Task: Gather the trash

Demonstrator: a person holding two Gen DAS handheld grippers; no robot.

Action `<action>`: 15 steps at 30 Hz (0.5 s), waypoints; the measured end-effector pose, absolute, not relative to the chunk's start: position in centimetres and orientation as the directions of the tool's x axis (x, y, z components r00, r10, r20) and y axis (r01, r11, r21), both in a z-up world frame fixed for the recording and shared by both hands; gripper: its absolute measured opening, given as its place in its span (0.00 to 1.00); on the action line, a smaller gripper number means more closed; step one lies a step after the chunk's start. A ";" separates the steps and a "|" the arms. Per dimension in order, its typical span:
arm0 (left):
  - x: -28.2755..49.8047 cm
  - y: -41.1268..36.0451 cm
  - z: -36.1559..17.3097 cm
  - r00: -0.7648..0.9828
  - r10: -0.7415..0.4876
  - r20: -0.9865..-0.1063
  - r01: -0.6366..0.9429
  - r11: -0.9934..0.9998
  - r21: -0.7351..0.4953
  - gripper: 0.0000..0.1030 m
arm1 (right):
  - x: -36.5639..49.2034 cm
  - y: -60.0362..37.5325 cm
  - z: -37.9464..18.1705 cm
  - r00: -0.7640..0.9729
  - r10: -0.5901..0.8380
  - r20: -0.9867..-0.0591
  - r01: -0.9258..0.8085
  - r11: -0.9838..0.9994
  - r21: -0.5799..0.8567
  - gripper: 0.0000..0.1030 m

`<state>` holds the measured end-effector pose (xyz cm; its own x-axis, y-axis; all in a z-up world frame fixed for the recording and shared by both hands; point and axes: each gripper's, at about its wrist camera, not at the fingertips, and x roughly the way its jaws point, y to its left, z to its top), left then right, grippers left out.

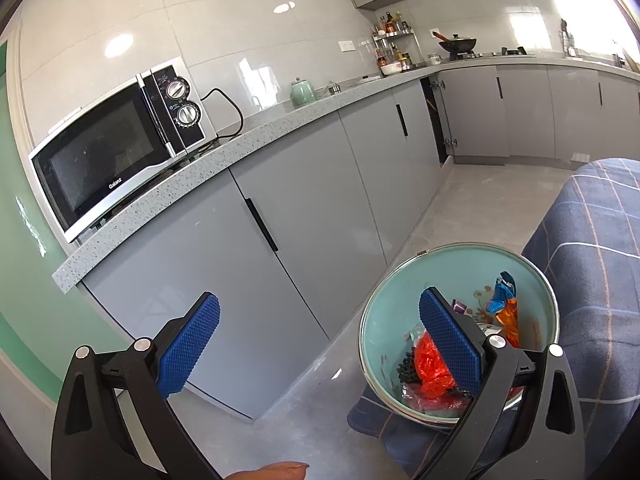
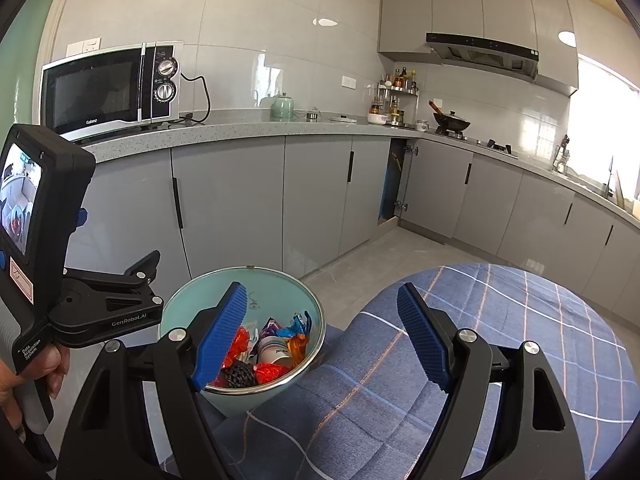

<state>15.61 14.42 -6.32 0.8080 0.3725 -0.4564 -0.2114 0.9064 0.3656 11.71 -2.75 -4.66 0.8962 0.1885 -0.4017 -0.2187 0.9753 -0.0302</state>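
1. Grey kitchen cabinets run along the back under a speckled countertop, with a Galanz microwave at the left end. Close in, a round table draped in a blue checked cloth fills the foreground.

2. And the star of the show: a mint-green waste bin stands just beside the table, at its left edge. It already holds plenty: red and orange wrappers, a blue foil wrapper, a white paper cup, and something black and knobbly I can't identify.

3. Right gripper hangs wide, nothing between the blue pads; its left pad sits over the bin's mouth, its right pad over the cloth.

4. Left gripper is spread just as wide and is empty too, one finger in front of the bin, the other in front of the cabinet doors.

5. No loose trash shows on the visible part of the cloth, so my read is that collecting is far along, or the next piece lies out of view.

6. To do this well: search the tabletop first, approach any piece with the pads straddling it, and pinch a light wrapper at a crumpled fold so it doesn't slip.

7. Carry it clear over the metal rim before opening. Brush that rim and the bin could tip.
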 end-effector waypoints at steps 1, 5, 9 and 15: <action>15.6 14.4 -6.3 0.807 0.375 -0.456 -0.213 0.906 0.367 0.96 | 11.7 -2.7 -4.7 0.896 0.188 -0.401 -0.219 0.975 -0.030 0.75; 15.7 14.6 -6.4 0.801 0.389 -0.456 -0.224 0.900 0.375 0.96 | 11.7 -2.7 -4.7 0.896 0.188 -0.402 -0.219 0.975 -0.032 0.75; 15.7 14.4 -6.7 0.797 0.407 -0.446 -0.233 0.889 0.393 0.96 | 11.7 -2.7 -4.8 0.894 0.186 -0.407 -0.217 0.976 -0.031 0.75; 15.6 14.4 -6.6 0.797 0.404 -0.448 -0.233 0.891 0.389 0.96 | 11.6 -3.0 -4.7 0.895 0.184 -0.407 -0.214 0.976 -0.029 0.75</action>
